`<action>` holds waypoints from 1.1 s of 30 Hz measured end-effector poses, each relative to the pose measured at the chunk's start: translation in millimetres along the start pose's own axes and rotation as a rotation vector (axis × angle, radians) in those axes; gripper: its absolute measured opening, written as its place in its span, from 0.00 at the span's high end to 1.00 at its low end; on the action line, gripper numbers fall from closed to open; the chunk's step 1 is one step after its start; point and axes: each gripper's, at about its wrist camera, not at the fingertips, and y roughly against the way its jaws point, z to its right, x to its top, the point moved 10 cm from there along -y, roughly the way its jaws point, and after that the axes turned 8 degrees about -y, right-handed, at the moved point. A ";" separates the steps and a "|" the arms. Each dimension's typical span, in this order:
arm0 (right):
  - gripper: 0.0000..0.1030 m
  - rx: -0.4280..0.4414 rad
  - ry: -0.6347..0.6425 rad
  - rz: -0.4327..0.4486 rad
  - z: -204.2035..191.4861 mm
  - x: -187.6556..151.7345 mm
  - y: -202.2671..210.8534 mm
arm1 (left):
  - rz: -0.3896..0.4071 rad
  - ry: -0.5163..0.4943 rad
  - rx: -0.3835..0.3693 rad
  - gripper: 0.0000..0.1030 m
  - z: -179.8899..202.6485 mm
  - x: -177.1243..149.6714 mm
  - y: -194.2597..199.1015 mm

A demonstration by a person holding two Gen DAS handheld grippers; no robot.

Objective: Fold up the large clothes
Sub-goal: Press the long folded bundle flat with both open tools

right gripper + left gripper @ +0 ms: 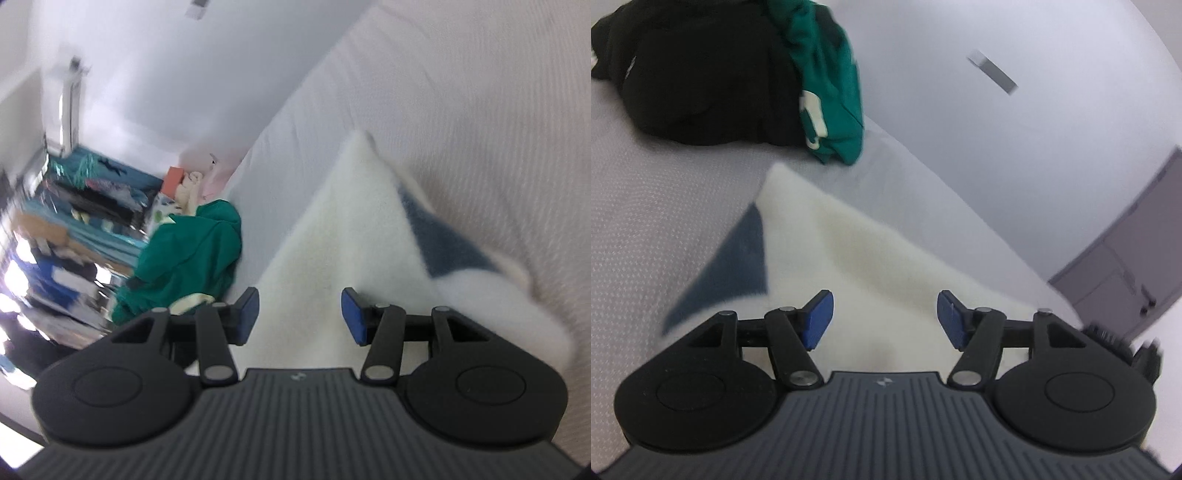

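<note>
A white fleecy garment (857, 254) with a blue-grey patch (738, 266) lies on the pale grey bed (646, 206). My left gripper (884, 319) hovers over its near edge, jaws wide apart; the blue pads (818, 321) press on nothing. In the right wrist view the same white garment (343, 229) runs up the middle, its blue-grey patch (443, 243) to the right. My right gripper (299, 317) is open above it, and only the fleece behind shows between its pads (352, 317).
A heap of a black garment (701, 74) and a green one (834, 92) lies at the far end of the bed (480, 110). In the right view the green garment (192, 251) sits by the bed's left edge, with a cluttered room (74, 229) beyond it. A white wall (1015, 147) borders the bed.
</note>
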 end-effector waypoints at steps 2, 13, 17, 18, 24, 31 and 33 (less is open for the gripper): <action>0.47 -0.015 0.070 0.005 -7.6 -6.0 6.6 | -0.021 -0.032 0.018 0.34 4.7 -6.6 -6.3; 0.47 -0.166 0.535 -0.008 -30.8 -47.1 -14.0 | -0.029 -0.232 0.178 0.34 9.1 -13.6 -55.5; 0.48 -0.214 0.613 -0.018 -24.0 -49.1 -32.9 | -0.041 -0.282 0.223 0.34 5.1 -14.8 -73.9; 0.48 -0.225 0.626 -0.019 -22.2 -48.2 -38.8 | -0.047 -0.293 0.231 0.34 4.5 -15.5 -76.8; 0.48 -0.226 0.671 -0.016 -13.6 -44.2 -57.6 | -0.079 -0.333 0.263 0.32 2.6 -18.7 -89.5; 0.48 -0.223 0.659 -0.002 -16.1 -49.3 -47.4 | -0.057 -0.302 0.240 0.32 8.7 -18.4 -74.4; 0.48 -0.223 0.639 0.005 -17.3 -51.1 -36.3 | -0.050 -0.295 0.229 0.32 13.6 -19.4 -67.6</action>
